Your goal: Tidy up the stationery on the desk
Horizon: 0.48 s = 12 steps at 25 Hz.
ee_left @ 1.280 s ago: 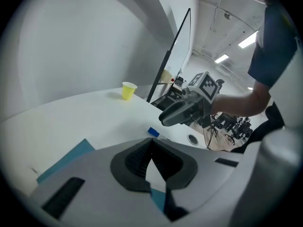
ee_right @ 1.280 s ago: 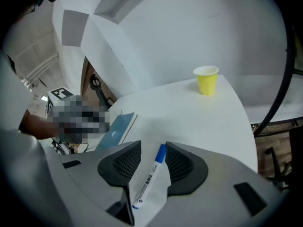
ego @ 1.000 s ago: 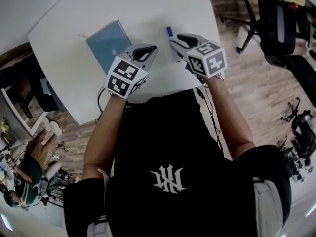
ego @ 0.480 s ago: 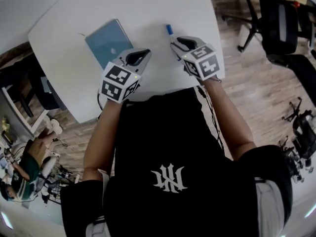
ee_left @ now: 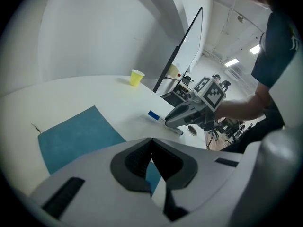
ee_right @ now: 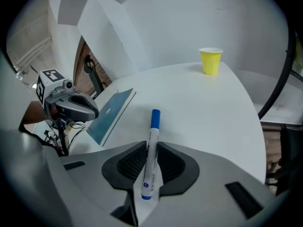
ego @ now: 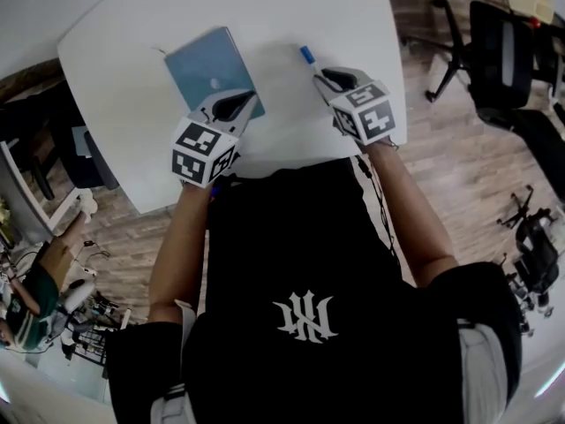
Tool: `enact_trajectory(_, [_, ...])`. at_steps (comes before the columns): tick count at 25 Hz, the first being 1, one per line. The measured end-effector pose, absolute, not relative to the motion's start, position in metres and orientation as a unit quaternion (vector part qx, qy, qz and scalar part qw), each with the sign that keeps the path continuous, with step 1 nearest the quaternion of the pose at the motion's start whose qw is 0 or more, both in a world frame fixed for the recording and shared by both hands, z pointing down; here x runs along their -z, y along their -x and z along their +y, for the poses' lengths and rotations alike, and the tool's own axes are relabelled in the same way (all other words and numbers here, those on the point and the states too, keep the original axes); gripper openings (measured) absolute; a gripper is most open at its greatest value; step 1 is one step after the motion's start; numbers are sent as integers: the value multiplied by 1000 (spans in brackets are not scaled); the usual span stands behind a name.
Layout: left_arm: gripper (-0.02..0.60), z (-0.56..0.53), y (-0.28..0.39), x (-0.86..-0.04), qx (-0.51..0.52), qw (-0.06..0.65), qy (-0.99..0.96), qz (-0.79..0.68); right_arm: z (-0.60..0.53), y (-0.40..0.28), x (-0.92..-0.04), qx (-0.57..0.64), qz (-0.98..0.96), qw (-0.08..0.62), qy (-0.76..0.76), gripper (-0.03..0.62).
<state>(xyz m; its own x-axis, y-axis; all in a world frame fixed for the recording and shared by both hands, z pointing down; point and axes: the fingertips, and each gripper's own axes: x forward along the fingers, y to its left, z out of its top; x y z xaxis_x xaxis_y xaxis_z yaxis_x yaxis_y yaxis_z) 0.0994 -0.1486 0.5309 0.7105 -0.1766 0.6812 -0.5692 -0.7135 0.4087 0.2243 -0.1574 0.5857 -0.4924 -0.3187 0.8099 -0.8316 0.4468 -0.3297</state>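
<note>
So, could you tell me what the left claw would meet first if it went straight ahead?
Most likely the blue notebook: the left claw points over its near corner, though the height above it is hard to judge.

White worktop. Teal-blue notebook. Bright yellow cup. The marker is white with a blue cap and blue end. The left hand-held gripper and right hand-held gripper are grey, with black ribbed pads and cubes patterned in black-and-white squares. Black shirt, white emblem. Brown wood-grain floor.
</note>
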Motion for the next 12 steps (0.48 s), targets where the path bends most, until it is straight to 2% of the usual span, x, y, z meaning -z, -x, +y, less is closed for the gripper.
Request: enact_trajectory(12, [3, -173, -16, -533, -264, 340, -846, -315, -193, -159, -568, -433, -790, 258, -350, 92])
